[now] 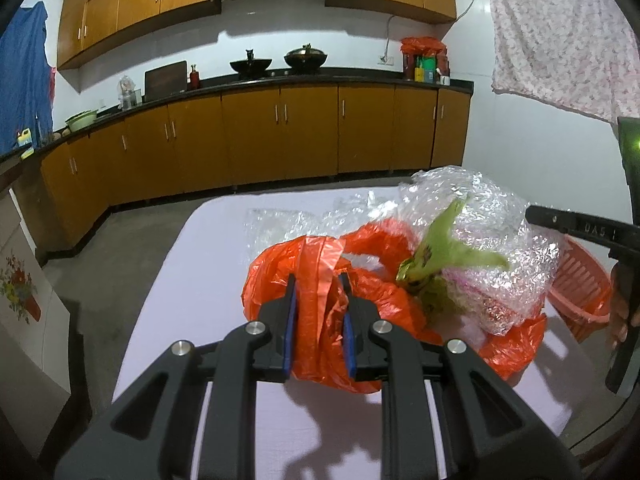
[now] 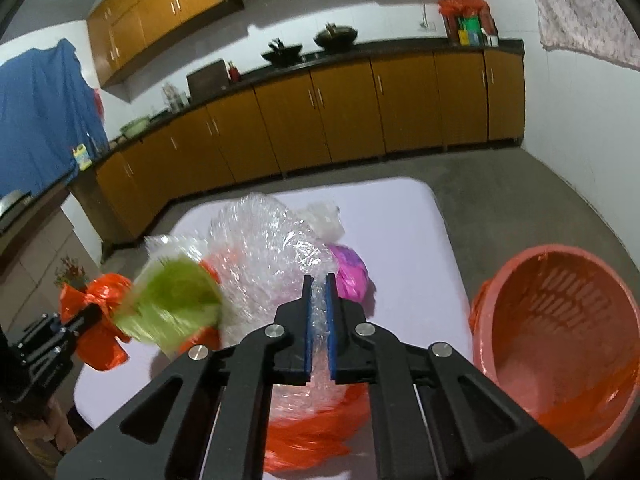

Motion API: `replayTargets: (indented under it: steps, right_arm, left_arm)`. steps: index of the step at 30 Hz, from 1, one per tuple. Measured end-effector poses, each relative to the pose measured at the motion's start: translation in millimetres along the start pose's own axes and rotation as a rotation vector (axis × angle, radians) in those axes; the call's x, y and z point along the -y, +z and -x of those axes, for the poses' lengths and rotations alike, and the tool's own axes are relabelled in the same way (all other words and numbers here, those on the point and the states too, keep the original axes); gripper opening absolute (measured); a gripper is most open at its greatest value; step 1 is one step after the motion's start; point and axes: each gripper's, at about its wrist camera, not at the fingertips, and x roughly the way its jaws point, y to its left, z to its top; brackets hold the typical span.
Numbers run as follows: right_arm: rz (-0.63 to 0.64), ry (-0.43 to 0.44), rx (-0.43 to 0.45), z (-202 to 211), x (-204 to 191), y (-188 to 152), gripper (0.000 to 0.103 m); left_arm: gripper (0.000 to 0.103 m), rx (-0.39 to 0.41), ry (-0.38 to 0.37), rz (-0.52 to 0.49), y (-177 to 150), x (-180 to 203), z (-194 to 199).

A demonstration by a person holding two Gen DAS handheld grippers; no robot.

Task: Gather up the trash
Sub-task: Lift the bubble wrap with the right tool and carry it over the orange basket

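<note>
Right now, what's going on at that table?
A person with two handheld grippers is gathering trash on the white table. The left gripper is clamped on the orange plastic bag. The right gripper is pinched on the crumpled clear plastic wrap, with a green wrapper beside it. The orange basket at the table's right edge looks empty.

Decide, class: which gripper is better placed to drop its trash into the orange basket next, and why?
Right, probably. The right gripper is already shut on the clear plastic wrap, and the orange basket sits open just to its right, beside the table. The left gripper holds the orange bag, farther from the basket.
</note>
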Motion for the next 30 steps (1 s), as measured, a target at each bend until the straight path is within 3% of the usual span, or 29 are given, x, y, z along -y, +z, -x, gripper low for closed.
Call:
replayTargets:
  steps: [16, 23, 30]
  right_arm:
    - [-0.054, -0.005, 0.167, 54.2, 8.8, 18.4, 0.005]
    - [-0.09, -0.09, 0.22, 79.5, 36.8, 16.3, 0.005]
    - [-0.152, -0.195, 0.253, 104.6, 75.9, 7.3, 0.005]
  left_arm:
    - [0.019, 0.09, -0.092, -0.036, 29.3, 20.6, 44.5]
    - [0.019, 0.12, -0.168, -0.066, 50.0, 44.9, 54.7]
    - [0.019, 0.147, -0.271, -0.123, 69.6, 97.7, 57.5]
